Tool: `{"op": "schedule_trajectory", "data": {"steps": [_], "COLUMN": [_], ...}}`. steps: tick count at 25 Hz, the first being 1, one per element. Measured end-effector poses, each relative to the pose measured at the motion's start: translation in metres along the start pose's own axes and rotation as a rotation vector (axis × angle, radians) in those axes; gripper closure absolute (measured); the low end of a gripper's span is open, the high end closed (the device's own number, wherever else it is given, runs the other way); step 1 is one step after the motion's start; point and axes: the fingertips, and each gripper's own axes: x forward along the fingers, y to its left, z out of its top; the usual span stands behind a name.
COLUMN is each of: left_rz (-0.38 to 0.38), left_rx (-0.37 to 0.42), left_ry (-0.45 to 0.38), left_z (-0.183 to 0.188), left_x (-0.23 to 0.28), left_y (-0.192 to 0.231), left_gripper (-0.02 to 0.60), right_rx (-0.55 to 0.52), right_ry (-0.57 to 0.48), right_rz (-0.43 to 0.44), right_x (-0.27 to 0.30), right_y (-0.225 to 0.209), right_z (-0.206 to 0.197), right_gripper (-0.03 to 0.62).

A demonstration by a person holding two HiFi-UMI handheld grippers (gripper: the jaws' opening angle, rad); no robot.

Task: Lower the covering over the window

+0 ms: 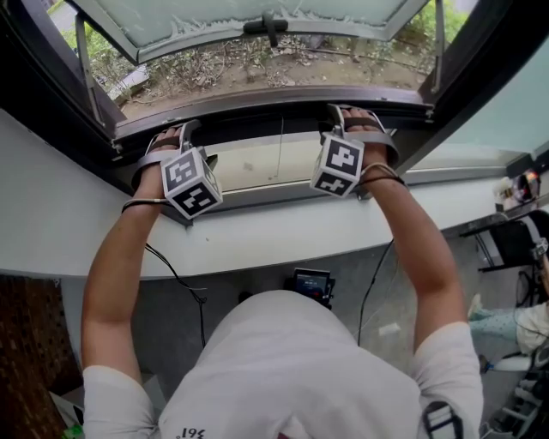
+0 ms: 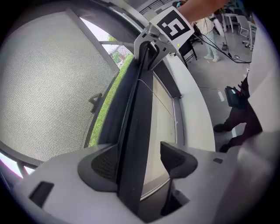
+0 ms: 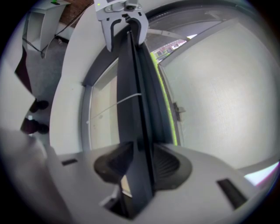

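Observation:
A long dark bar [image 1: 274, 110] runs along the bottom of the window opening, and both grippers stand on it. My left gripper [image 1: 176, 137] is at its left part. In the left gripper view the bar [image 2: 133, 144] lies against one pad [image 2: 103, 164], while the other pad [image 2: 177, 159] stands clear of it, so my left gripper [image 2: 140, 162] is open around the bar. My right gripper [image 1: 356, 116] is at the bar's right part. In the right gripper view its two pads press the bar [image 3: 131, 100] from both sides, so my right gripper [image 3: 138, 162] is shut on it.
Beyond the bar the frosted window sash [image 1: 257, 17] is swung outward over bare ground. A pale panel [image 1: 257, 163] and a white sill [image 1: 257, 240] lie below the bar. On the floor are a dark device [image 1: 311, 283] and cables, with a chair [image 1: 515, 240] at the right.

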Motion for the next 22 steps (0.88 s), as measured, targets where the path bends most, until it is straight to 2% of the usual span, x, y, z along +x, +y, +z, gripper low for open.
{"op": "schedule_trajectory", "data": {"steps": [14,22], "left_rz": [0.027,0.014], "left_rx": [-0.059,-0.114], "left_ry": [-0.056,-0.086], "left_z": [0.003,0.005], "left_x": [-0.004,-0.010], "left_y": [0.000,0.001], "left_gripper": [0.268,0.268], "right_rx": [0.002,0.033], "right_ry": [-0.033,-0.058], "right_rz": [-0.028,-0.013], "right_x": [-0.001,-0.003], "right_y": [0.001,0.002], "right_z": [0.001,0.002], "right_gripper": [0.445,0.444]}}
